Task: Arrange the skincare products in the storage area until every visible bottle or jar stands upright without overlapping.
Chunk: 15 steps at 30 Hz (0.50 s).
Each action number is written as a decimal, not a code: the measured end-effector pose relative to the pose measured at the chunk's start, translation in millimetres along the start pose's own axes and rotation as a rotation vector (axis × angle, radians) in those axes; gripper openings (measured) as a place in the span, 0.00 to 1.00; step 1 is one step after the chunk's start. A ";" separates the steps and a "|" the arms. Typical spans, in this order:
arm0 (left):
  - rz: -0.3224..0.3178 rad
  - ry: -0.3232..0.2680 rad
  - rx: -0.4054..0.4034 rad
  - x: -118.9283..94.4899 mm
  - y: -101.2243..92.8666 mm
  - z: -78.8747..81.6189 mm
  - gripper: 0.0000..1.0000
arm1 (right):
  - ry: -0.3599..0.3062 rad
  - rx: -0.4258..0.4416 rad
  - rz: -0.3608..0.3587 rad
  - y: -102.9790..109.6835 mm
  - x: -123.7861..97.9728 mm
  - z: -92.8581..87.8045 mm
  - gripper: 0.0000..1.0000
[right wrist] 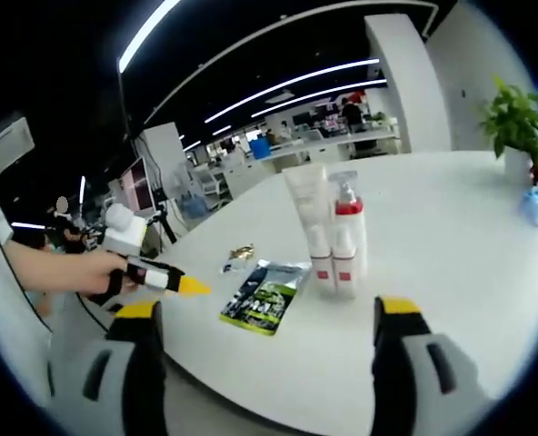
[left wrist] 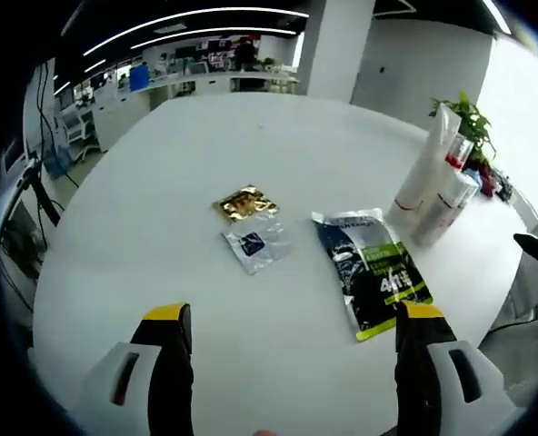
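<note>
Two upright bottles (right wrist: 337,238), long axes vertical

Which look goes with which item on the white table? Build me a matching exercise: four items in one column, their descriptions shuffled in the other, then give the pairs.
Items
1. gold sachet
2. clear sachet
3. dark pouch
4. pump bottle

Descriptions
A. stands upright, white with a red collar, beside a white tube
B. lies flat, black and blue with a green band
C. crumpled and shiny, farthest of the flat packets from the left gripper
D. see-through with a dark patch, just nearer than the gold one

Pairs: 1-C, 2-D, 3-B, 4-A
</note>
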<state>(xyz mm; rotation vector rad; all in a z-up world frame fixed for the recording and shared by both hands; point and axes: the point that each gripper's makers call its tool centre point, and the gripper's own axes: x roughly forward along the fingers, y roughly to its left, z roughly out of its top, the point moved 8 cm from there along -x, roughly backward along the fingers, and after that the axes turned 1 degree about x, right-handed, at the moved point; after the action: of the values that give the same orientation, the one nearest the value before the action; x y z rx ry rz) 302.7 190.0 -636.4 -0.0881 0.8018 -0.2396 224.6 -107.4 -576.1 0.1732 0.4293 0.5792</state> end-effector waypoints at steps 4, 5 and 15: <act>0.020 0.008 0.016 12.1 0.3 8.7 0.82 | 0.000 0.006 -0.002 -0.6 0.3 0.1 0.96; 0.030 0.013 0.015 16.3 1.0 11.1 0.81 | 0.001 0.007 -0.001 -0.6 0.5 -0.1 0.96; 0.120 0.026 -0.048 47.9 3.8 29.1 0.75 | 0.001 0.024 -0.010 -2.0 1.0 -0.6 0.96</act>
<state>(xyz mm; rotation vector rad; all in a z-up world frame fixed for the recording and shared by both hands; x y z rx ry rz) 356.4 181.6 -650.4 -0.0822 0.8363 -0.1084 226.1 -108.5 -577.5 0.1937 0.4379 0.5644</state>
